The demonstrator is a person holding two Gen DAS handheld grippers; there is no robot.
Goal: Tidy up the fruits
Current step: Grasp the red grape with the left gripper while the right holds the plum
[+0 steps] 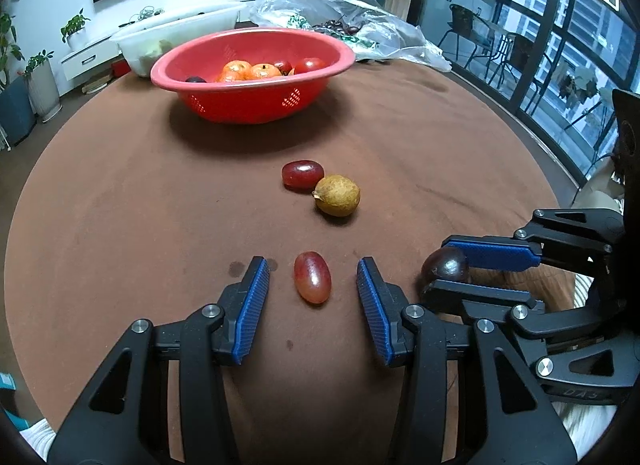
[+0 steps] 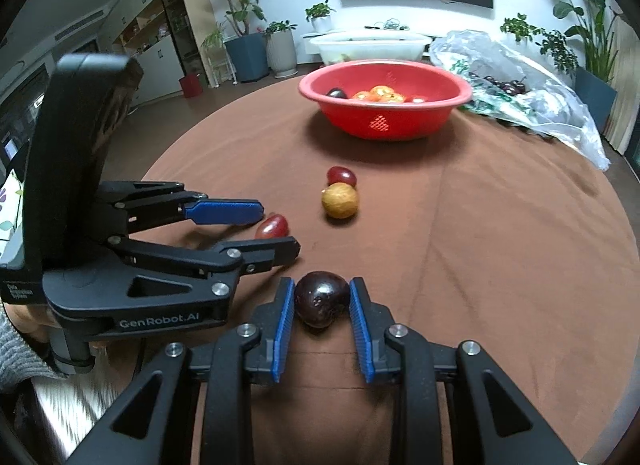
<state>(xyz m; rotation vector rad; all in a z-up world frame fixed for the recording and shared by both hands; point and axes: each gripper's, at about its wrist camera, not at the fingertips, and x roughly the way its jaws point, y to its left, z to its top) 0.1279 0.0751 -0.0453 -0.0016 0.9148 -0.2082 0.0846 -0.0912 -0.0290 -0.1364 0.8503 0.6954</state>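
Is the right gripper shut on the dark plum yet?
Yes, shut: in the right wrist view both blue pads of the right gripper press the dark plum's sides.

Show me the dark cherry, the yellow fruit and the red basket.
dark cherry [image 2: 320,299], right wrist view, middle of its skin between the fingers.
yellow fruit [image 1: 337,195], left wrist view, centre of its skin.
red basket [image 1: 256,103], left wrist view, front outer wall.

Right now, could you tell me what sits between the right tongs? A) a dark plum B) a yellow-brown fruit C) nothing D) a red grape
A: the right tongs are shut on the dark plum, both blue pads pressing its sides, while the red grape lies untouched between the open left tongs.
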